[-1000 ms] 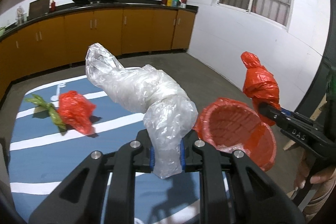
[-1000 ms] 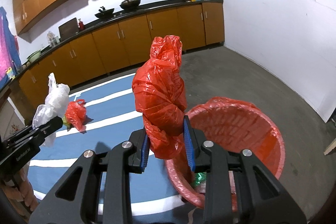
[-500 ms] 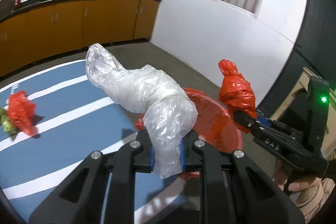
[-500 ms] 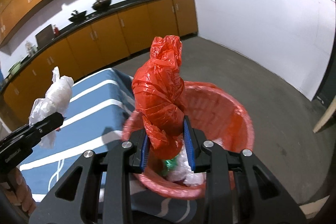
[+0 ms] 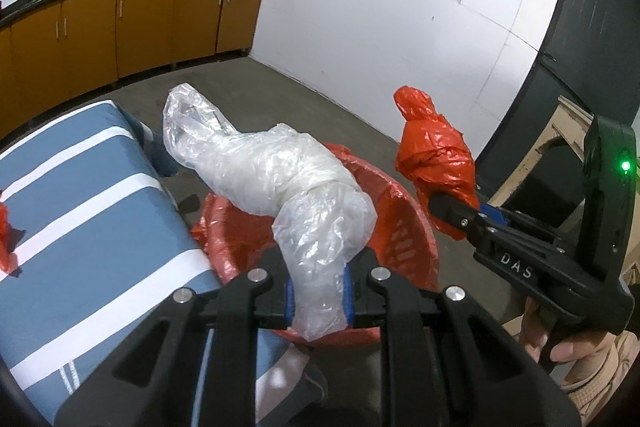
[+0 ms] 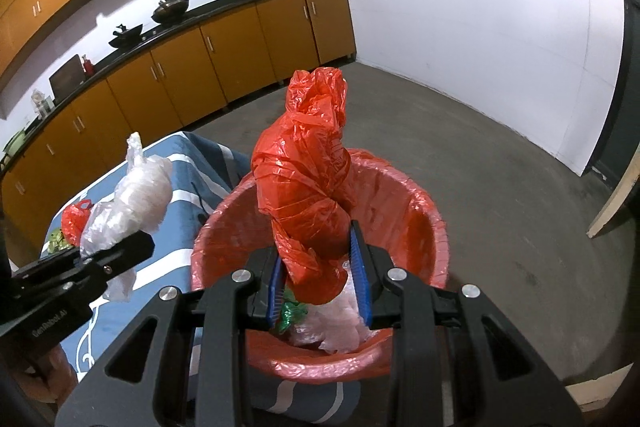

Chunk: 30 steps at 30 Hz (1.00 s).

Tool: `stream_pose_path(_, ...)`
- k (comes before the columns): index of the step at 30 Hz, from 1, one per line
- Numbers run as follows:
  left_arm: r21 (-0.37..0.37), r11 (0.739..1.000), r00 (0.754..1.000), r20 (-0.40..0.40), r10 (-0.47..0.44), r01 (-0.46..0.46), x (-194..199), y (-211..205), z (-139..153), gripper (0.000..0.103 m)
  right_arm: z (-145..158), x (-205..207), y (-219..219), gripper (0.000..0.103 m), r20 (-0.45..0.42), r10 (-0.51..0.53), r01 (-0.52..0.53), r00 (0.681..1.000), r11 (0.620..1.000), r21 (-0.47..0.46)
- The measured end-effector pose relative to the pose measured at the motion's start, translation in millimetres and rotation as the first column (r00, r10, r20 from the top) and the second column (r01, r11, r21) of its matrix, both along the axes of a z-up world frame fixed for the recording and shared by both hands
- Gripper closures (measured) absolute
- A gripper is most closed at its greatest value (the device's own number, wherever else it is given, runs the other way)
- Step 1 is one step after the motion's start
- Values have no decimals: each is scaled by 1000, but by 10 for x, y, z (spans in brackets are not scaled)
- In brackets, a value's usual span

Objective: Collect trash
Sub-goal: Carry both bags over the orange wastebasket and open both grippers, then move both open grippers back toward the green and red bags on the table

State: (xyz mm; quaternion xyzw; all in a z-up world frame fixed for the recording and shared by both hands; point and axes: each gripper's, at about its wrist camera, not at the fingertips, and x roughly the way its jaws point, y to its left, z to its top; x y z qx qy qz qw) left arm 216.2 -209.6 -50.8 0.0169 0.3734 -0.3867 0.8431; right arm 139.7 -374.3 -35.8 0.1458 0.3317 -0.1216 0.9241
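Observation:
My left gripper (image 5: pixel 318 297) is shut on a crumpled clear plastic bag (image 5: pixel 272 179) and holds it above the near rim of the red-lined trash bin (image 5: pixel 404 223). My right gripper (image 6: pixel 320 287) is shut on a twisted red plastic bag (image 6: pixel 308 183) held directly over the bin (image 6: pixel 420 211), which holds green and clear trash. The right gripper with the red bag (image 5: pixel 434 155) shows at the right of the left wrist view. The left gripper with the clear bag (image 6: pixel 132 199) shows at the left of the right wrist view.
A table with a blue and white striped cloth (image 5: pixel 80 207) stands left of the bin. Another red bag (image 6: pixel 74 219) and a green scrap lie on it. Orange cabinets (image 6: pixel 180 79) line the back wall. Grey floor (image 6: pixel 500 167) lies to the right.
Both grippers have swung right from over the table to over the bin, each still holding its bag. The red bag has come down closer to the bin's opening.

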Motion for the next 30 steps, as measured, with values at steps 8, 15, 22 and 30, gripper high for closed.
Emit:
stream_pose_path(8, 4, 1000, 1000, -11, -27, 27, 96, -213, -90, 77, 11, 70, -52, 72, 16, -8, 7, 1000, 1000, 29)
stream_pose_path(15, 13, 1000, 999, -43, -3, 4, 174, -187, -259, 59, -73, 52, -151, 56, 12, -36, 35, 999, 997, 64)
stream_pose_path(22, 17, 998, 997, -61, 57, -56, 220, 3, -353, 53, -123, 41, -148, 56, -10, -44, 44, 999, 998, 54)
stream_pose_path(30, 39, 987, 987, 17, 158, -158, 181, 301, -266, 35, -72, 89, 20, 56, -12, -7, 7, 1000, 1000, 10)
